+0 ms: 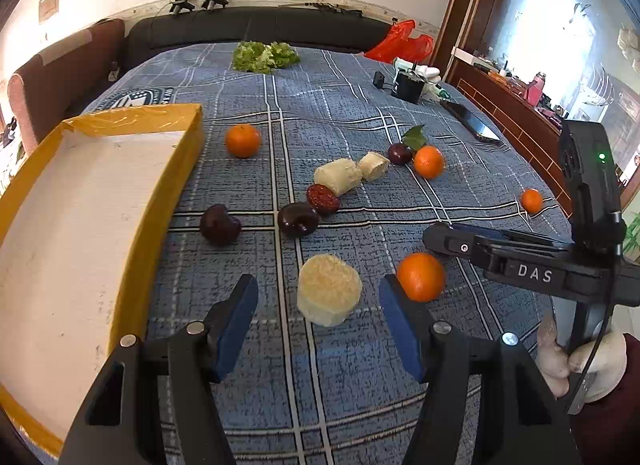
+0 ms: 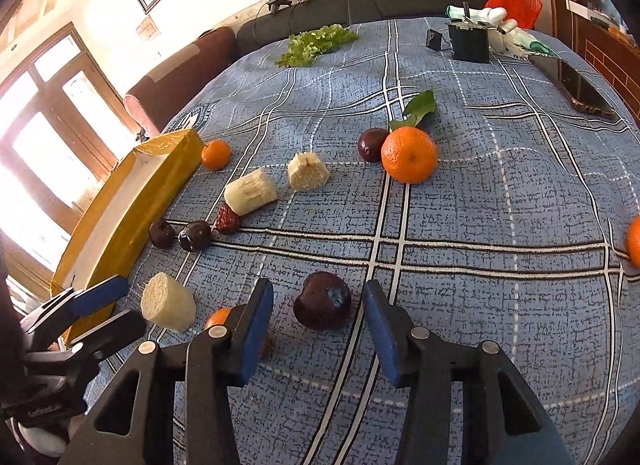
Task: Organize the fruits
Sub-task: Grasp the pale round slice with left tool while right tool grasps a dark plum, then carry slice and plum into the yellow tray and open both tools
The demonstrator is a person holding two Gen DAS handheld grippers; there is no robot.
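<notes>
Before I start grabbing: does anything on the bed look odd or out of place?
Nothing is spilled or damaged. The yellow box is empty, with all the fruit loose on the blue bedspread. Oddities: a bunch of lettuce and a phone share the bed.

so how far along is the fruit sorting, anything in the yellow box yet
Nothing looks done: the yellow box shows only its bare white floor. In hand, nothing yet: the left gripper is open around a pale cut chunk, the right gripper open around a dark plum. Left to do: the oranges, the other plums, pale chunks and a red date all lie on the blue bedspread.
</notes>
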